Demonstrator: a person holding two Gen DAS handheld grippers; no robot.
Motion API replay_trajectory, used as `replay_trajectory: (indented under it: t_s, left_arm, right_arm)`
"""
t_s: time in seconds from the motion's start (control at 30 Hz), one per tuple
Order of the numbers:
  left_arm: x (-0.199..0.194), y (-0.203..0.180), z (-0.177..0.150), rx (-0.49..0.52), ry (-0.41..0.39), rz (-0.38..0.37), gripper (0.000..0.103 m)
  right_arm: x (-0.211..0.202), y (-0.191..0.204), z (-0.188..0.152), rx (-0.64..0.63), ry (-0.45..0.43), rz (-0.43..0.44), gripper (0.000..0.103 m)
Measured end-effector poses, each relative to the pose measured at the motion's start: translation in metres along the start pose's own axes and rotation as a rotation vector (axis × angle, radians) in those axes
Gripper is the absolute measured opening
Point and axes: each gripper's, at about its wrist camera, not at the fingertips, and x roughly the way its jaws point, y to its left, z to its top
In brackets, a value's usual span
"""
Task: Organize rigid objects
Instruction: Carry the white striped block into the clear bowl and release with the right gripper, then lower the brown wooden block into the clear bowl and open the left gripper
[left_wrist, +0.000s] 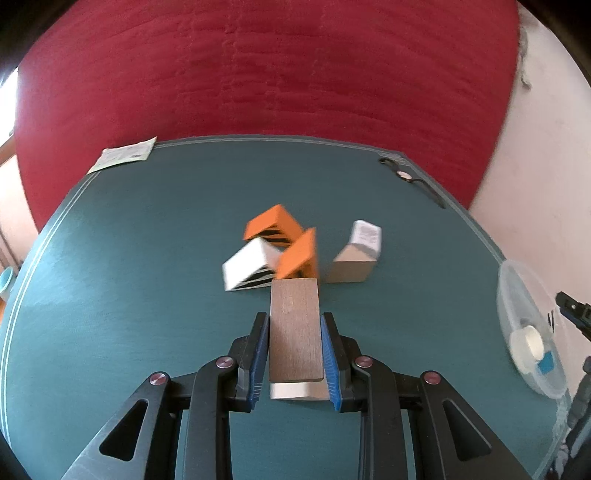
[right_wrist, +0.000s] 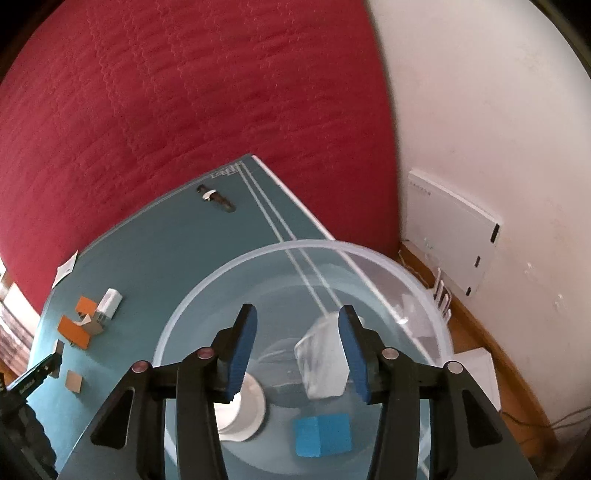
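My left gripper (left_wrist: 294, 325) is shut on a brown wooden block (left_wrist: 294, 332), held above the teal table (left_wrist: 129, 295). Beyond it lie two orange boxes (left_wrist: 275, 223), a white striped box (left_wrist: 245, 267) and a grey-and-white box (left_wrist: 352, 258). My right gripper (right_wrist: 297, 328) is open over a clear plastic bowl (right_wrist: 207, 291). The bowl holds a clear block (right_wrist: 321, 365), a blue cube (right_wrist: 321, 435) and a white round lid (right_wrist: 243, 410). The same bowl (left_wrist: 532, 332) shows at the right of the left wrist view.
A red curtain (left_wrist: 258, 66) hangs behind the table. A paper card (left_wrist: 123, 157) lies at the far left corner and a dark tool (left_wrist: 410, 177) at the far right. A white panel (right_wrist: 454, 229) leans on the wall. Small blocks (right_wrist: 74, 380) lie near the left gripper.
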Motion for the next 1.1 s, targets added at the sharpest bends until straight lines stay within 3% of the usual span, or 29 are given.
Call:
replay_trajectory:
  t_s: [0.3,0.7,1.1]
  left_arm:
    - [-0.002,-0.052,0.012,0.088,0.005,-0.091,0.029]
    - [0.005,-0.149,0.020,0.250,0.006,-0.222,0.029]
    - [0.025,-0.219,0.012,0.351,0.035,-0.293,0.029]
  right_arm:
    - [-0.006,-0.003,-0.002,-0.016,-0.075,-0.051,0.048]
    - [-0.017,0.006,-0.011,-0.077,-0.190,-0.111,0.051]
    - [-0.014,-0.007,-0.008,-0.031,-0.192,-0.085,0.052]
